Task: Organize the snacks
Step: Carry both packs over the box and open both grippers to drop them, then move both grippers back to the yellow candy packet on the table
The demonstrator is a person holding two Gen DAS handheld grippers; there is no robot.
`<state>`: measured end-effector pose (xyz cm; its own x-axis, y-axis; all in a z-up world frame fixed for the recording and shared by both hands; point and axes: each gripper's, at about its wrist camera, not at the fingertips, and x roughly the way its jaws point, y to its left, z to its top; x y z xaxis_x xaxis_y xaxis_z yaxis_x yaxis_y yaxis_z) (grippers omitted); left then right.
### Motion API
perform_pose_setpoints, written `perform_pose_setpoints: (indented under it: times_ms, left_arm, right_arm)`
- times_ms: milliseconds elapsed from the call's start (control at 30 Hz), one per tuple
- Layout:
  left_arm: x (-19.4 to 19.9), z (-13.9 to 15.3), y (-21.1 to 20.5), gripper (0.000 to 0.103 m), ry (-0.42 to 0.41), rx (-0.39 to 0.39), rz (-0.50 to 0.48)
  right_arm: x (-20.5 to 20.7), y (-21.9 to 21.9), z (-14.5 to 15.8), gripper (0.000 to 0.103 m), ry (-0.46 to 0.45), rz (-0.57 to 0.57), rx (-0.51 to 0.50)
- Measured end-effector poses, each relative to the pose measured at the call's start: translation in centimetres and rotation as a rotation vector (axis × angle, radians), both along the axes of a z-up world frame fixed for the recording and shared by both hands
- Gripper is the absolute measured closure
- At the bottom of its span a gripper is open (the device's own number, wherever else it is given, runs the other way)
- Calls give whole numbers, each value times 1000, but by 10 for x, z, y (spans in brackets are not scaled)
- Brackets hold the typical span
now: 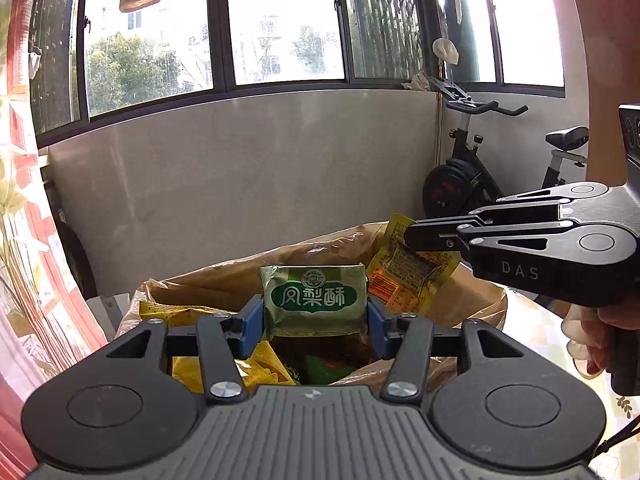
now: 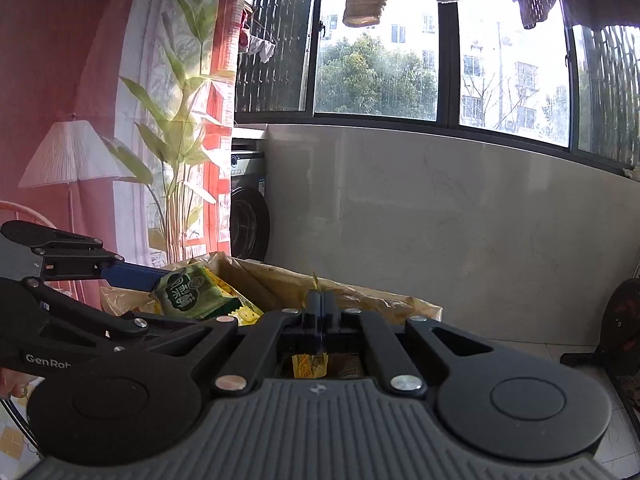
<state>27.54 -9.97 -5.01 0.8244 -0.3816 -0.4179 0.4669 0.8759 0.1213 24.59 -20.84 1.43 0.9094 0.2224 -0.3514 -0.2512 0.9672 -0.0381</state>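
Note:
My left gripper (image 1: 315, 322) is shut on a green pineapple-cake packet (image 1: 314, 298), held above an open brown plastic bag (image 1: 224, 280) that holds several yellow and green snack packets. My right gripper (image 1: 416, 238) comes in from the right, shut on a yellow-orange snack packet (image 1: 404, 276), also over the bag. In the right wrist view its closed fingers (image 2: 320, 308) pinch the yellow packet (image 2: 310, 364) edge-on, with the green packet (image 2: 188, 294) and the left gripper (image 2: 132, 276) at left above the bag (image 2: 380, 300).
A grey low wall (image 1: 240, 184) under windows stands behind the bag. An exercise bike (image 1: 472, 176) is at back right, a washing machine (image 2: 248, 220) at back left. A printed curtain (image 1: 24, 240) hangs on the left. A patterned tablecloth (image 1: 540, 332) lies under the bag.

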Motion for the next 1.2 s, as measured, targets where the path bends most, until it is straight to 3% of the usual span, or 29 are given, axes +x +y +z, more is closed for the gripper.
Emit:
perform_pose_setpoints:
  times_ms: [267, 333, 367, 400, 533, 967, 1200]
  left_arm:
    - [35, -19, -11, 41, 103, 27, 51]
    - [38, -19, -13, 40, 110, 25, 60]
    - [37, -19, -13, 39, 112, 25, 63]
    - [34, -17, -14, 38, 112, 29, 62]
    - [32, -14, -8, 37, 112, 22, 68]
    - [-25, 25, 42, 35, 47, -114, 65]
    - [-60, 12, 65, 35, 91, -182, 47]
  right_arm:
    - [24, -13, -28, 101, 105, -64, 92]
    - [23, -20, -31, 94, 118, -67, 102]
    - [22, -23, -32, 84, 123, -68, 107]
    - [21, -26, -32, 80, 126, -69, 112]
    - [5, -33, -32, 80, 127, -65, 117]
    - [-78, -24, -7, 80, 41, 35, 142]
    - [-116, -24, -14, 79, 53, 80, 135]
